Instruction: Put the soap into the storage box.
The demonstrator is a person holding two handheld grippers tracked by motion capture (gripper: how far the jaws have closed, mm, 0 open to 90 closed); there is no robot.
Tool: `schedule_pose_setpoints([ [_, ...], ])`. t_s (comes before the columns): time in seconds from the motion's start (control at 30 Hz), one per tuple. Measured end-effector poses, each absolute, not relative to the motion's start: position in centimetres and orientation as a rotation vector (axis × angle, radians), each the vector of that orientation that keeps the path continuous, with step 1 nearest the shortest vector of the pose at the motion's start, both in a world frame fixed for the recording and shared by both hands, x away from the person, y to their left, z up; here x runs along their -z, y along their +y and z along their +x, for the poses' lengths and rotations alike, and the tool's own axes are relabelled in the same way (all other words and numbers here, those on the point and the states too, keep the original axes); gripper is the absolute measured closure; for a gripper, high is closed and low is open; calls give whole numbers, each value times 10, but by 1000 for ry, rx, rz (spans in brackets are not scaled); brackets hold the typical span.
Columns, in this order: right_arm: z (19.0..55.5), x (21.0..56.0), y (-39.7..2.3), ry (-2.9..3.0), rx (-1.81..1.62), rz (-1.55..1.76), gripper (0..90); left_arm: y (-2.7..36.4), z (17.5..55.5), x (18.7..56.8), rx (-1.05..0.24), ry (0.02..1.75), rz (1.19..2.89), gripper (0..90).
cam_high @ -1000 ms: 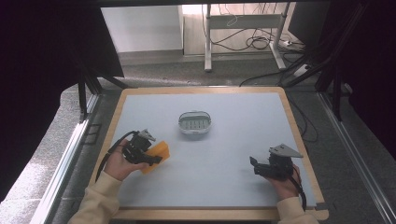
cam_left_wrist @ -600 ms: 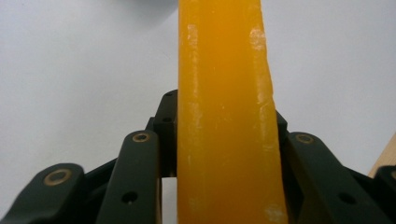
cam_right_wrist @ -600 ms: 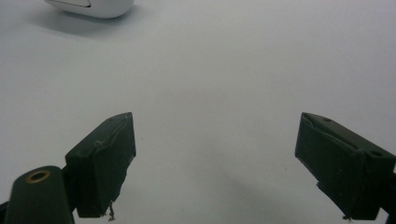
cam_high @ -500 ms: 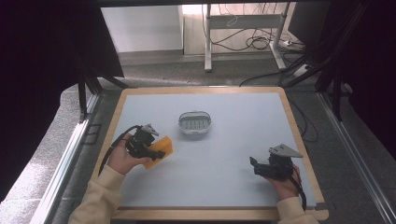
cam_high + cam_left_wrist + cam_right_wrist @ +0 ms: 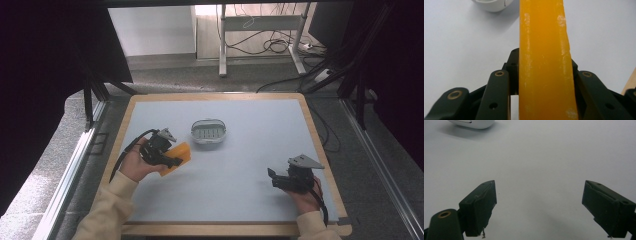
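The counter (image 5: pixel 250 165) comes first: one pale grey sheet in a wooden frame, mostly bare, so both hands have free room to work over it.

Next in size is the dish (image 5: pixel 208 132), a single white oval holder with a slotted grey insert. It sits alone toward the far middle of the counter, within reach of either hand, and looks like the likely place for the bar to go. Its rim also shows at the top of the left gripper view (image 5: pixel 492 5) and of the right gripper view (image 5: pixel 472 123).

Then the left tool (image 5: pixel 172 159), at the left side of the counter. Its jaws are clamped on the flat faces of one orange bar (image 5: pixel 178 155), probably soap. In the left gripper view the bar (image 5: pixel 545 62) stands narrow edge toward the camera and runs straight out between the jaws, a grip that keeps the far end free to be lowered into the dish. The bar is held near the dish, just short of it on the left, not touching it.

The right tool (image 5: pixel 274 178) waits at the right near side, well apart from the dish. Its jaws are spread wide with nothing between them, seemingly on standby.

Count: one counter, one dish, one bar, two tools.
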State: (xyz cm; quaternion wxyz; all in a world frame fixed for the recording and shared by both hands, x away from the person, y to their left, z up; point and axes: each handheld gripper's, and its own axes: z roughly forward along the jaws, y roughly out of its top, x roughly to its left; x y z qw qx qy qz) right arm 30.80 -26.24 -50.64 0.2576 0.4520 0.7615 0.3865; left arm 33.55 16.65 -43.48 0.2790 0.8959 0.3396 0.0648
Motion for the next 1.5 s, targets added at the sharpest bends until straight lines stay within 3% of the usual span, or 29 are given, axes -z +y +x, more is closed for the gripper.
schedule_pose_setpoints([
  [0.3,308,506,-263,2065,-1051,1227,125,160,344,428,-142,865,2402,618],
  [1.5,309,508,-263,2074,-1038,1220,127,139,379,405,-208,768,2463,619],
])
